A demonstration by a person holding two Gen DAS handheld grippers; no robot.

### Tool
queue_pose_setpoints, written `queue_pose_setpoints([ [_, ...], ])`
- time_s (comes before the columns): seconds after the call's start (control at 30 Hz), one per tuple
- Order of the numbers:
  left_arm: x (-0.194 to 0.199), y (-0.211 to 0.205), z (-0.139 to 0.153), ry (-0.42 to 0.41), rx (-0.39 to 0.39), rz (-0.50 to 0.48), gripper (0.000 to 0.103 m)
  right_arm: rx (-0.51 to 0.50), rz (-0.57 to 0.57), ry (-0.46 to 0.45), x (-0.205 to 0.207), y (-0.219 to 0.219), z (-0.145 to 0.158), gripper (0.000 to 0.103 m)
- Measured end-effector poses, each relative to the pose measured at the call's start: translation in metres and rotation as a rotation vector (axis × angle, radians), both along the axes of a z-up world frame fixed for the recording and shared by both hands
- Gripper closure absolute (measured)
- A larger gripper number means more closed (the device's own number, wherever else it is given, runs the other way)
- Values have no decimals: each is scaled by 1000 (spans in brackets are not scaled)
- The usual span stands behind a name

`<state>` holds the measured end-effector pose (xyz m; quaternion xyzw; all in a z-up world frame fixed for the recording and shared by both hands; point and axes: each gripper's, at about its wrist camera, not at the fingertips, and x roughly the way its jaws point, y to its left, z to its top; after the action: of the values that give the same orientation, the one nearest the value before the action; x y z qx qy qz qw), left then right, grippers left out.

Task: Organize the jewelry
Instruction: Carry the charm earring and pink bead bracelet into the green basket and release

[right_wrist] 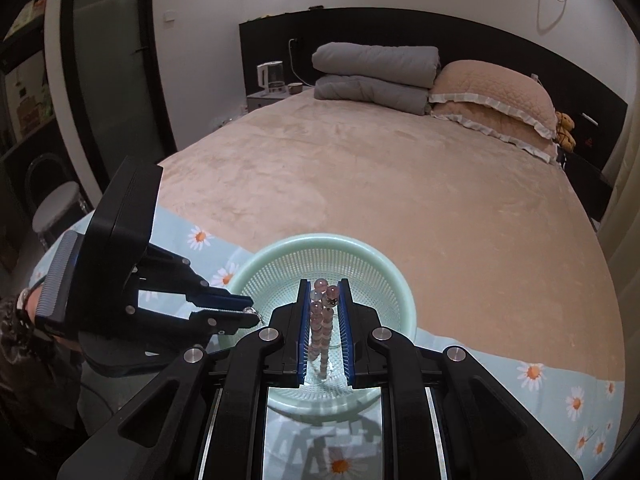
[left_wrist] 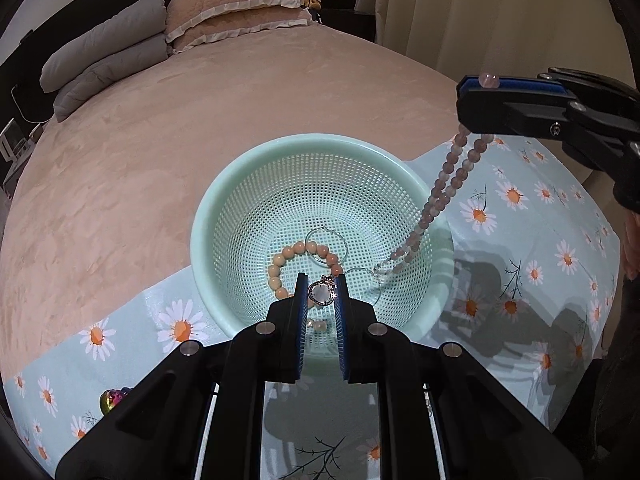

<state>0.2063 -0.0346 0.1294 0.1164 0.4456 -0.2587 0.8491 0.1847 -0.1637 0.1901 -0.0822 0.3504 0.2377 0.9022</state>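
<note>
A mint green mesh basket point(left_wrist: 224, 216) sits on a daisy-print cloth point(left_wrist: 500, 216) on the bed; it also shows in the right wrist view point(right_wrist: 384, 264). Inside lie a peach bead bracelet point(left_wrist: 286, 258) and thin hoop earrings point(left_wrist: 326, 236). My left gripper point(left_wrist: 322, 292) is shut on a round silver pendant point(left_wrist: 321, 293) just above the basket's near side. My right gripper point(right_wrist: 325, 296) is shut on a pink bead strand point(right_wrist: 320, 332) that hangs down into the basket; the strand also shows in the left wrist view point(left_wrist: 452, 176).
An iridescent jewel point(left_wrist: 113, 397) lies on the cloth at the lower left. Folded grey blankets point(right_wrist: 372, 76) and frilled pink pillows point(right_wrist: 492, 92) lie at the bed's head. A nightstand with a kettle point(right_wrist: 271, 76) stands beyond.
</note>
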Motion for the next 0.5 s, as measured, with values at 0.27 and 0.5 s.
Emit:
queue_pose_setpoints([
  [0.27, 19, -9, -26, 45, -2, 3, 89, 53, -6, 55, 24, -3, -36, 90],
  [0.5, 26, -19, -43, 63, 27, 30, 82, 102, -43, 104, 36, -12, -76, 83],
])
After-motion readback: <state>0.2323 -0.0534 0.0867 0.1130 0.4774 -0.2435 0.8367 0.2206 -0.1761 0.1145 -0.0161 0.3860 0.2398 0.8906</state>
